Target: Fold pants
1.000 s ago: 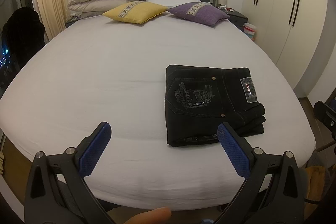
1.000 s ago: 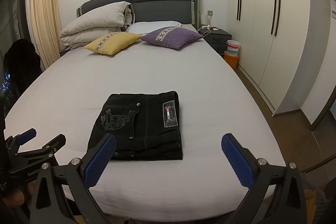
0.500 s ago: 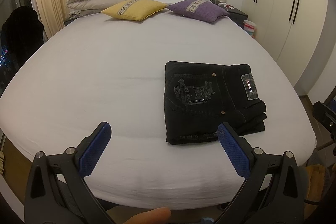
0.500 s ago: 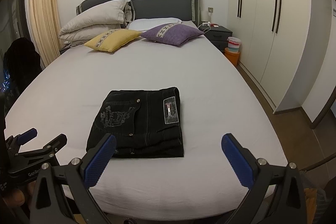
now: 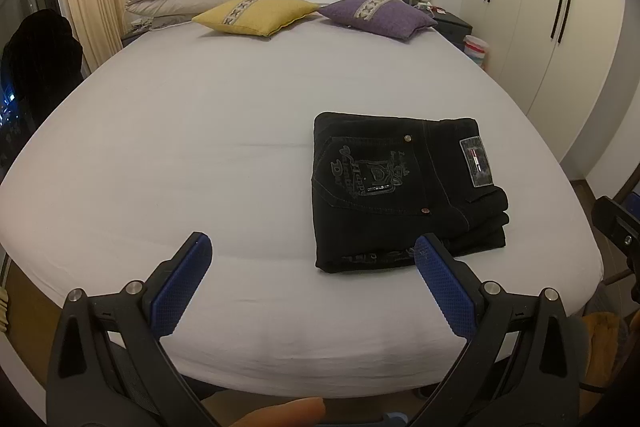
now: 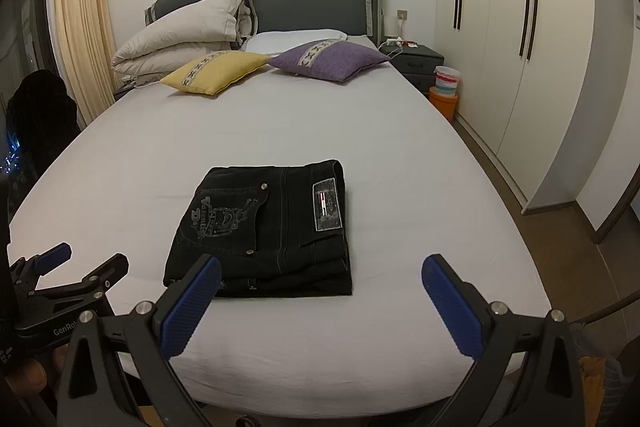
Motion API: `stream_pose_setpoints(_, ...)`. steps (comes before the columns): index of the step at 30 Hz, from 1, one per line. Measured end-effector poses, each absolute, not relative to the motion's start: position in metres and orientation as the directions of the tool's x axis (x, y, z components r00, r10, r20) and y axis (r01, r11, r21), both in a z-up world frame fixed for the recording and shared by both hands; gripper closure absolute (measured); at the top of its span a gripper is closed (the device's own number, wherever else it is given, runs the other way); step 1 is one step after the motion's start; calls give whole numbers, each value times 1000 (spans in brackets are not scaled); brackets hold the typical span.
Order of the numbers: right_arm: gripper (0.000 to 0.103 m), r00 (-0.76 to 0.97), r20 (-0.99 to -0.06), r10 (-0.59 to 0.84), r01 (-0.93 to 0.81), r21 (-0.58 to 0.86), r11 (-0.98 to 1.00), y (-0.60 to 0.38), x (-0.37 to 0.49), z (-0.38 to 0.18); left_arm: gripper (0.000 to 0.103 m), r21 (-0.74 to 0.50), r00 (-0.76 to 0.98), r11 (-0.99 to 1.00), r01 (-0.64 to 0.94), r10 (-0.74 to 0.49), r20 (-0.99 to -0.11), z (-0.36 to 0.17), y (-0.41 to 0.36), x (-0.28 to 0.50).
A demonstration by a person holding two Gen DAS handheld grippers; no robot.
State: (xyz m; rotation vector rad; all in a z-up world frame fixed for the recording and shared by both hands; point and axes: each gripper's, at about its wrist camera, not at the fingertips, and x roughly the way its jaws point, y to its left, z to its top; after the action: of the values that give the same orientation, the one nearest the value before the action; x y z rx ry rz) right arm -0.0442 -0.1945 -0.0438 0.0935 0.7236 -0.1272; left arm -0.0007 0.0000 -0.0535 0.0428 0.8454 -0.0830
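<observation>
Black pants (image 5: 400, 187) (image 6: 264, 227) lie folded into a compact rectangle on the white bed (image 5: 180, 147) (image 6: 400, 167), near its foot edge, back pocket and waist label facing up. My left gripper (image 5: 312, 263) hovers open over the foot of the bed, left of and nearer than the pants, nothing between its blue pads. My right gripper (image 6: 320, 283) is open too, held back from the pants' near edge and touching nothing. In the right wrist view the left gripper (image 6: 60, 275) shows at the lower left.
Yellow cushion (image 6: 216, 71), purple cushion (image 6: 328, 59) and a folded duvet (image 6: 184, 39) sit at the headboard. White wardrobes (image 6: 500, 47) line the right wall, with a nightstand (image 6: 416, 63) and tubs (image 6: 444, 91) beside them. A dark garment (image 5: 40, 59) hangs at left.
Both grippers have drawn slightly back and tilted, so the bed and pants sit a little lower and farther in view. The pants have not moved; both grippers stay open.
</observation>
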Motion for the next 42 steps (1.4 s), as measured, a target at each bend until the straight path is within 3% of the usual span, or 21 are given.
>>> stream_pose_setpoints(42,0,736,-672,-76,142,44,989,-197,-47,-49,0,7,655,997,82,-49,-754,-60,6,-1)
